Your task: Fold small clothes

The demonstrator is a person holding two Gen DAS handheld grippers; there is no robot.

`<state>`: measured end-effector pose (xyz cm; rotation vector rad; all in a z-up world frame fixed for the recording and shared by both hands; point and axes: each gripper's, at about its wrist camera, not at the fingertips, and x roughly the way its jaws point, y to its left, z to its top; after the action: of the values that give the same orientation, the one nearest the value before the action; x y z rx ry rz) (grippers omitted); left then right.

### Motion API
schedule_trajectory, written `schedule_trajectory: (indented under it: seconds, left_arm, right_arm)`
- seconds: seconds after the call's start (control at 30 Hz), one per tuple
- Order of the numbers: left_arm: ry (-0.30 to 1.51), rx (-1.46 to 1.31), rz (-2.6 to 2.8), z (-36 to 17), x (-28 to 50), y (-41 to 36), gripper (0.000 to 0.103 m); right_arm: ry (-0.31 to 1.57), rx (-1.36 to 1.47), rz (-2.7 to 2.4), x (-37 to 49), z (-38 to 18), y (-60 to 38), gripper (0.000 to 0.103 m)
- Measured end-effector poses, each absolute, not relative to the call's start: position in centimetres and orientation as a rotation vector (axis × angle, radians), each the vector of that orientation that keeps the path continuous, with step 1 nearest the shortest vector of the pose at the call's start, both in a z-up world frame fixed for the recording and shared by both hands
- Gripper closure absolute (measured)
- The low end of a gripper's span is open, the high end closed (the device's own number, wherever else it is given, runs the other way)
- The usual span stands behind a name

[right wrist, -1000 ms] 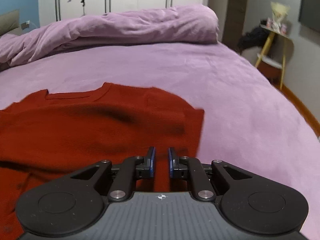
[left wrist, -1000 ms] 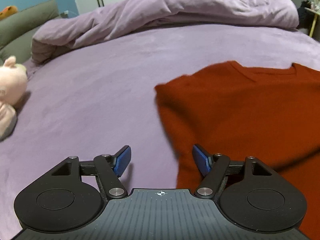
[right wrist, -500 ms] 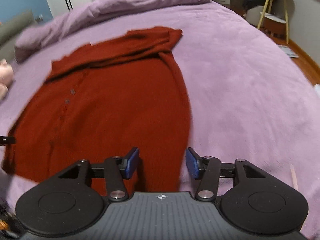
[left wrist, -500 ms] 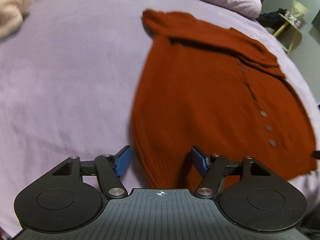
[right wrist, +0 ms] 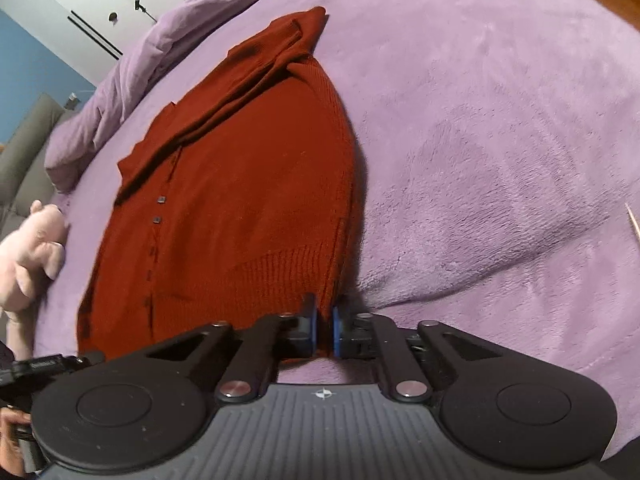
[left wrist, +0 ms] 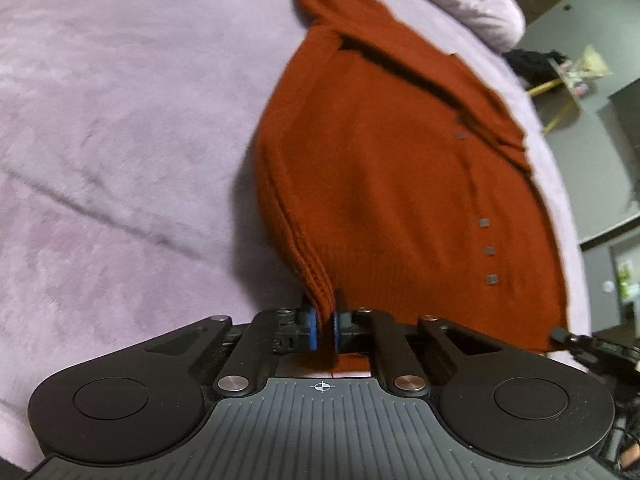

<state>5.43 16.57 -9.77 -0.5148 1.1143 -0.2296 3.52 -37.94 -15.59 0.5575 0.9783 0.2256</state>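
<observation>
Nearest in the left wrist view: left gripper [left wrist: 325, 328], blue pads pinched tight on the ribbed bottom corner of the rust-red cardigan [left wrist: 384, 184], knit bunched up between them. Same story in the right wrist view: right gripper [right wrist: 325, 334] clamped narrow on the opposite bottom corner of the cardigan [right wrist: 240, 184], hem fabric squeezed between its blue pads. Far right edge of the left view, tip of the other gripper just touching the hem's far corner (dark, blurred, hard to read more).

Beyond the jaws: cardigan spread flat on the lilac bedspread [right wrist: 500, 140], front side up, small square buttons [left wrist: 489, 251] in a line down the placket. Further up, both sleeves folded across the chest, forming a thick ridge near the shoulders, neckline at the far end.

Left of the cardigan in the right view: pink plush toy [right wrist: 34, 248] lying on the bedspread, near the garment's side but apart from it. Behind that, grey cushion [right wrist: 24, 148]. Farthest back: bunched lilac duvet [right wrist: 132, 80] along the head of the bed, white wardrobe doors [right wrist: 120, 4] and a strip of blue wall behind. Far corner of the left view: yellow-legged side table [left wrist: 560, 84].
</observation>
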Motion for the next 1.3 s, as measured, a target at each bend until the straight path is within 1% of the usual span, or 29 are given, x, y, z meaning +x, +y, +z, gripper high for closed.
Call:
schedule_trajectory:
  seconds: [0.2, 0.27, 0.37, 0.43, 0.57, 0.63, 0.73, 0.77, 0.83, 0.87, 0.9, 0.97, 1.13, 1.23, 1.3]
  left_arm:
    - [0.923, -0.626, -0.295, -4.8, 7.2, 17.7, 0.096]
    - [0.861, -0.622, -0.292, -3.2, 8.7, 17.8, 0.096]
    - [0.802, -0.588, -0.259, -2.1, 11.7, 17.6, 0.096]
    - [0.775, -0.542, -0.218, -2.2, 14.1, 16.9, 0.096]
    - [0.767, -0.452, -0.114, -3.8, 17.2, 15.9, 0.095]
    - [0.796, -0.391, -0.057, -5.3, 18.8, 15.2, 0.095]
    - [0.824, -0.360, -0.017, -6.9, 19.8, 15.6, 0.089]
    - [0.803, -0.352, -0.016, -6.9, 19.6, 15.8, 0.082]
    - [0.732, -0.328, -0.031, -6.5, 18.8, 16.3, 0.069]
    - [0.703, -0.303, -0.027, -6.3, 18.7, 16.6, 0.052]
    - [0.687, -0.278, -0.036, -6.3, 18.6, 17.0, 0.047]
    - [0.719, -0.251, -0.072, -6.7, 18.9, 17.6, 0.047]
    - [0.828, -0.218, -0.163, -8.2, 21.0, 16.7, 0.046]
    - [0.812, -0.168, -0.219, -7.9, 20.4, 15.6, 0.044]
    - [0.792, -0.145, -0.263, -7.6, 19.8, 15.4, 0.043]
  right_arm:
    - [0.886, 0.784, 0.310, 4.9, -14.1, -39.8, 0.099]
    - [0.840, 0.803, 0.317, 6.4, -13.0, -40.0, 0.099]
    - [0.779, 0.758, 0.301, 9.1, -11.4, -39.7, 0.099]
    - [0.732, 0.671, 0.279, 10.8, -10.4, -38.9, 0.099]
    - [0.667, 0.458, 0.218, 14.8, -9.2, -36.3, 0.099]
    - [0.660, 0.366, 0.207, 16.3, -9.2, -34.9, 0.099]
    - [0.659, 0.215, 0.194, 18.0, -9.7, -32.7, 0.098]
    - [0.658, 0.172, 0.180, 18.3, -9.8, -32.4, 0.097]
    - [0.630, 0.142, 0.158, 18.0, -9.7, -32.5, 0.088]
    - [0.601, 0.136, 0.138, 17.7, -9.7, -33.0, 0.076]
    - [0.583, 0.126, 0.131, 17.7, -9.8, -33.2, 0.070]
    - [0.565, 0.094, 0.143, 17.5, -10.2, -33.8, 0.070]
    - [0.645, 0.040, 0.212, 18.3, -12.0, -33.8, 0.067]
    - [0.664, 0.023, 0.235, 18.7, -12.3, -33.2, 0.067]
    - [0.653, 0.011, 0.251, 18.6, -12.2, -33.2, 0.064]
